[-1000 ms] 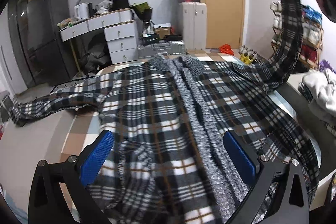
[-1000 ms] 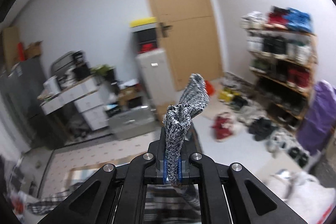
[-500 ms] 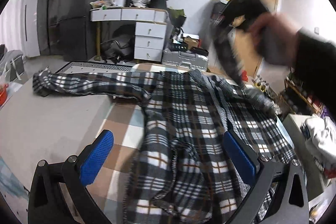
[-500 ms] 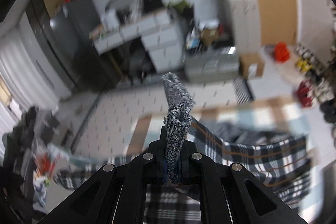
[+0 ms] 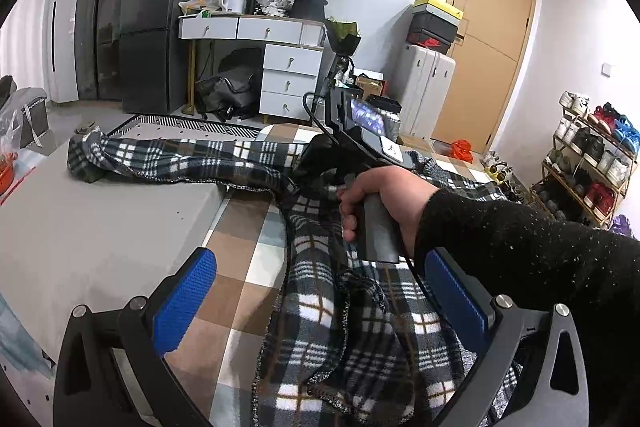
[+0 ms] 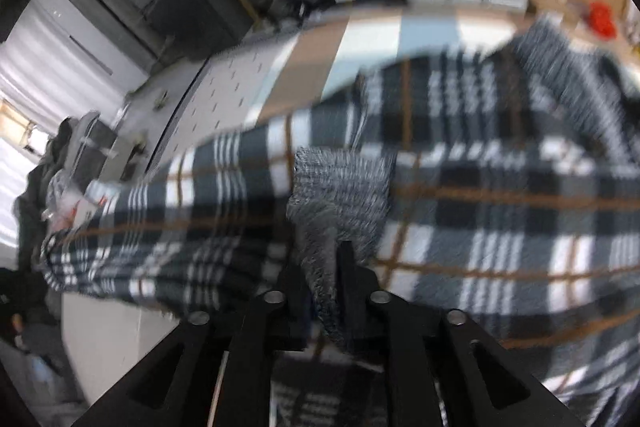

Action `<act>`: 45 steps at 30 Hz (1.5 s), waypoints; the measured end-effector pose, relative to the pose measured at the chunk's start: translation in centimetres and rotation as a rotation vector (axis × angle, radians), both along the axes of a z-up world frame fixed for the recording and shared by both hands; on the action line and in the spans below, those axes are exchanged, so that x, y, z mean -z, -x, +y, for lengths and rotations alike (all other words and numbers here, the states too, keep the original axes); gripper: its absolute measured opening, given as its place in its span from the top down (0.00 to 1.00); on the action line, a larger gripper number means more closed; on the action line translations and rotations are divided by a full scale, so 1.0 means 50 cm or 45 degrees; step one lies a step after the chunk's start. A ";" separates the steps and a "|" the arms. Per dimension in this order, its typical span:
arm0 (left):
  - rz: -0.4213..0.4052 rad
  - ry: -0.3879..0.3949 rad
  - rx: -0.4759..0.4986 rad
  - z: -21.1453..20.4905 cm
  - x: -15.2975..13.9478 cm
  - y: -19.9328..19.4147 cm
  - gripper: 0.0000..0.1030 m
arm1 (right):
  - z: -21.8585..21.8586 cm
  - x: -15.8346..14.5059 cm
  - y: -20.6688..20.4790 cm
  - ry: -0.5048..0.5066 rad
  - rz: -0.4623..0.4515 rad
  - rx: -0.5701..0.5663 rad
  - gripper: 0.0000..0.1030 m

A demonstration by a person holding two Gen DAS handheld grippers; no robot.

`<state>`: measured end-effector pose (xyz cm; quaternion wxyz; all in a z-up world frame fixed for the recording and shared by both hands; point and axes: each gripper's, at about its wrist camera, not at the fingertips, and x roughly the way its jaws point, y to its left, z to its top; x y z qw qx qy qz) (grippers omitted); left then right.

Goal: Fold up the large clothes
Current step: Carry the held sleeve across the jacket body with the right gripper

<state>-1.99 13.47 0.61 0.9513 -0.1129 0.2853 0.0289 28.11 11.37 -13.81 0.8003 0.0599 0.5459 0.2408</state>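
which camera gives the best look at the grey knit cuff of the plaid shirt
The right wrist view: the grey knit cuff sits between the opening right gripper fingers, though blurred. In the left wrist view that gripper's body hides it.

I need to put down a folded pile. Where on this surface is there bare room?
Free: the grey surface left of the plaid garment, below its outstretched sleeve, plus the checkered strip beside it. Crowded: everything right, under the garment.

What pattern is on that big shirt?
Black, white and grey plaid shirt with thin brown lines, clearest from the left wrist.
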 end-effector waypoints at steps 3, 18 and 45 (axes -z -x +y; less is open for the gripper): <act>-0.011 -0.002 0.000 0.001 -0.001 0.002 0.01 | -0.019 -0.009 0.013 -0.166 0.076 -0.046 0.27; 0.013 -0.067 0.056 -0.021 0.001 -0.031 0.01 | -0.562 -0.286 0.315 -0.625 -0.013 0.260 0.00; 0.615 -0.359 0.349 -0.217 0.088 -0.506 0.01 | -0.675 -0.124 0.062 0.256 -0.073 0.332 0.57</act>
